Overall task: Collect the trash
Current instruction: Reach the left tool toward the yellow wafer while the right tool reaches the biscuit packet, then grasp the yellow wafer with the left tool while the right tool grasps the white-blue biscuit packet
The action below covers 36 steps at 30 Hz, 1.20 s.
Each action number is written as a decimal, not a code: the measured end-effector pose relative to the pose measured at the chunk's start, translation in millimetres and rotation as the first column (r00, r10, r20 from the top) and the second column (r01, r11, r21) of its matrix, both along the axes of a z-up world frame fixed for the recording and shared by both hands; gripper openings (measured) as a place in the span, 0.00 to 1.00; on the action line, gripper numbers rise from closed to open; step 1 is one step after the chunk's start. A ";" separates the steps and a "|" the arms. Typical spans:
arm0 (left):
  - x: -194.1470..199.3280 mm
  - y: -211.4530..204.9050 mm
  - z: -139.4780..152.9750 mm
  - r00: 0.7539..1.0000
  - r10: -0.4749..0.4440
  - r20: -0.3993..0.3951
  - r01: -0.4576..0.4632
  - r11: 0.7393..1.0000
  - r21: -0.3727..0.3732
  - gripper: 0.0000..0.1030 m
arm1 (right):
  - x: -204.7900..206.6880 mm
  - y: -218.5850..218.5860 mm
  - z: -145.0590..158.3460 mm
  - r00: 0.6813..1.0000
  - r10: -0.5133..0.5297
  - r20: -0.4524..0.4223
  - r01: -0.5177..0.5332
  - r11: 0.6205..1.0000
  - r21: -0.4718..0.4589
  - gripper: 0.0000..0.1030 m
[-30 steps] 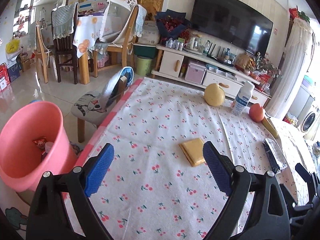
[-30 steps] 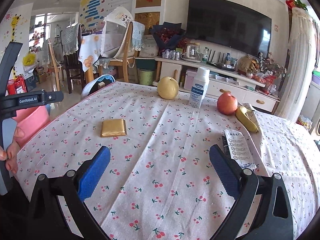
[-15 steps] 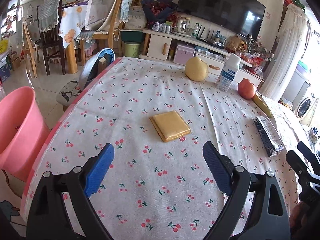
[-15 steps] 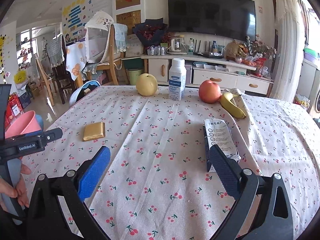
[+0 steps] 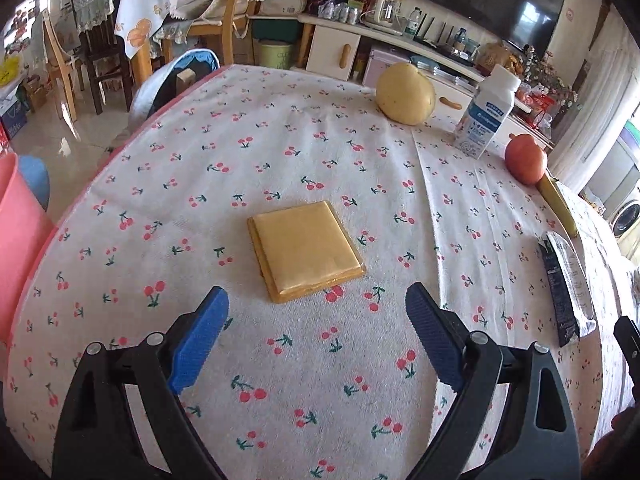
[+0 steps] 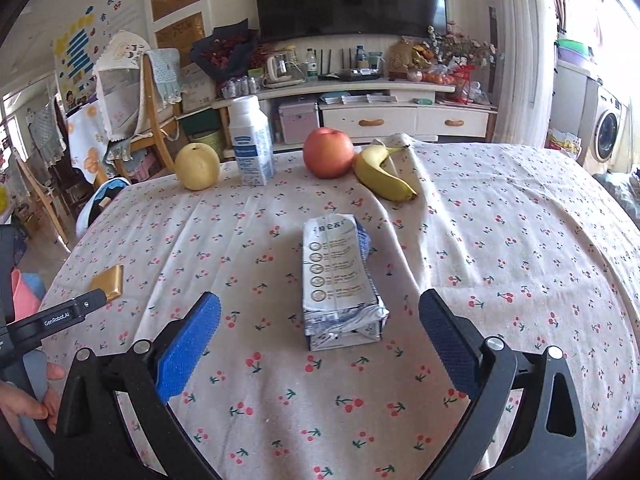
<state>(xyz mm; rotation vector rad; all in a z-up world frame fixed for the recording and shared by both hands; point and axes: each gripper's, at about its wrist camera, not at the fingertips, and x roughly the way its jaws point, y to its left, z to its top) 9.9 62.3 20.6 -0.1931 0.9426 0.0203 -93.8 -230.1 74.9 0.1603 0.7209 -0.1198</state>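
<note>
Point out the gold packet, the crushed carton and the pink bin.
gold packet [image 5: 306, 250], left wrist view, middle of its top face.
crushed carton [image 6: 338, 276], right wrist view, middle of its printed top face.
pink bin [image 5: 18, 232], left wrist view, its outer wall.

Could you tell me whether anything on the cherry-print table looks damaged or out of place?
Yes: the blue-and-white carton lies flat on its side, its near end crumpled and torn. A flat gold packet lies alone. The fruit and the white bottle look fine.
</note>
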 end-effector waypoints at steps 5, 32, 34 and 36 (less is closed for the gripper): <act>20.6 -4.8 -6.7 0.999 0.035 -0.029 -0.035 0.999 0.027 0.88 | 14.8 -14.2 -13.9 0.999 0.004 -0.054 -0.001 0.998 0.058 0.95; 35.7 -30.4 -7.1 1.000 -0.014 0.018 0.010 0.984 0.180 0.61 | 48.5 -18.8 -49.1 0.990 0.018 -0.142 -0.004 0.995 0.097 0.63; 33.7 -30.7 -6.8 1.000 -0.025 0.014 0.022 0.984 0.179 0.61 | 49.9 -17.2 -49.0 0.990 0.022 -0.143 -0.008 0.995 0.095 0.60; 31.4 -30.1 -6.2 0.999 -0.031 0.013 0.028 0.984 0.174 0.61 | 49.4 -16.7 -49.1 0.989 0.029 -0.142 -0.015 0.995 0.094 0.59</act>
